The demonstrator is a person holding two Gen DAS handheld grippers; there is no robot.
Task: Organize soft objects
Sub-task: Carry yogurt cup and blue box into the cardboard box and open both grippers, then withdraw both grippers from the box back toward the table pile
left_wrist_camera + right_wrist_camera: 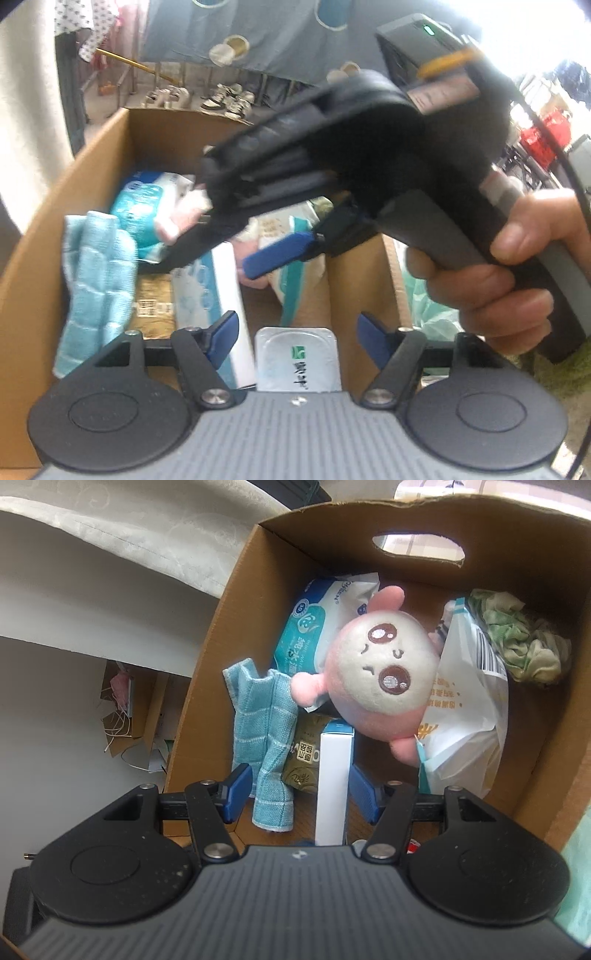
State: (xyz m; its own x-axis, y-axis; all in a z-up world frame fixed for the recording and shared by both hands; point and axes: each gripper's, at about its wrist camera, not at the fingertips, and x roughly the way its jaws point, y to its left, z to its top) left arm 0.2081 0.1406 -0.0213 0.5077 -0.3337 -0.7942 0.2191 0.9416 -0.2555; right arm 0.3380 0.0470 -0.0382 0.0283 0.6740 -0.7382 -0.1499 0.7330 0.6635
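An open brown cardboard box (207, 686) carries everything, with an oval handle cut-out in its far wall. Inside, a light blue quilted cloth (264, 738) leans against the left wall. A blue and white wet-wipes pack (314, 627) lies far left. A round pink and cream plush toy (384, 675) rests in the middle, on the wipes. A slim white carton (332, 786) and a gold packet (304, 764) lie near. A white plastic bag (461, 716) stands right, with crumpled green fabric (517, 642) beyond it.
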